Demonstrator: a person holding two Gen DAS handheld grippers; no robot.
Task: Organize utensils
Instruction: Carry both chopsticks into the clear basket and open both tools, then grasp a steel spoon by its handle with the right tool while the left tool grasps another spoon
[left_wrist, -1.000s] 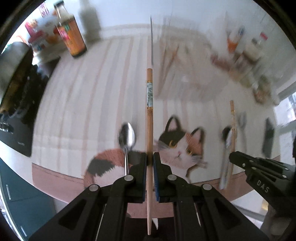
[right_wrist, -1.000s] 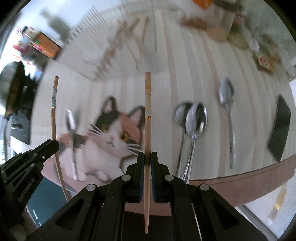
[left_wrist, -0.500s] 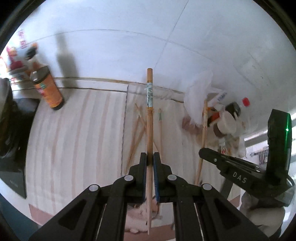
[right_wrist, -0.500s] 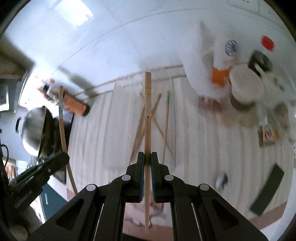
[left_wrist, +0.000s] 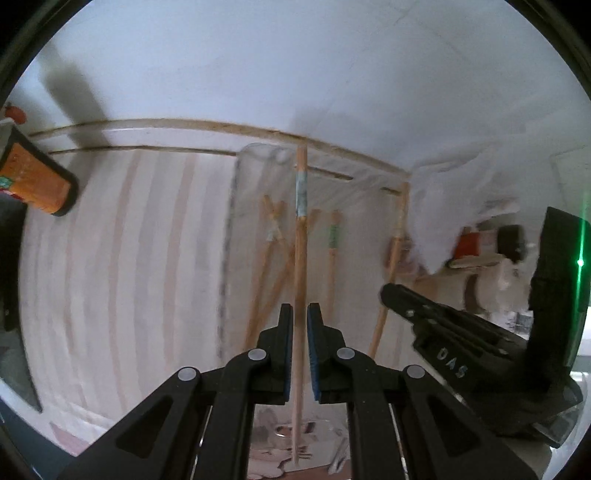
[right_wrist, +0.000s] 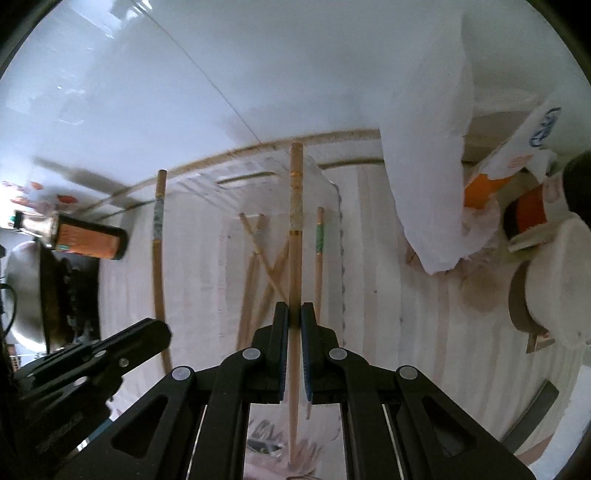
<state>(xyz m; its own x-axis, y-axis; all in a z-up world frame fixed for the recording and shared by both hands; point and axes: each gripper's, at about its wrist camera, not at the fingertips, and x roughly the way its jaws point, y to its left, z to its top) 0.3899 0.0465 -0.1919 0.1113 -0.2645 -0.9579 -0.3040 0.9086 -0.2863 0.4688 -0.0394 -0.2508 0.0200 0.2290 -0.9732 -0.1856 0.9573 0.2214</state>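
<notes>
My left gripper is shut on a wooden chopstick with a pale blue band, held upright along the fingers. My right gripper is shut on a wooden chopstick with gold rings. Both hang over a clear tray on the striped cloth, near the wall. Several chopsticks lie crossed in the tray, one with a green band. The right gripper shows at the right of the left wrist view. In the right wrist view the left gripper shows at the lower left.
An orange-labelled bottle lies left of the tray, with a dark stove and metal pan beyond it. A white plastic bag, jars and a white tub crowd the right. The white wall stands just behind the tray.
Both grippers have travelled from above the cat mat and spoons to the back of the table, over the clear tray. Each still grips its chopstick.
</notes>
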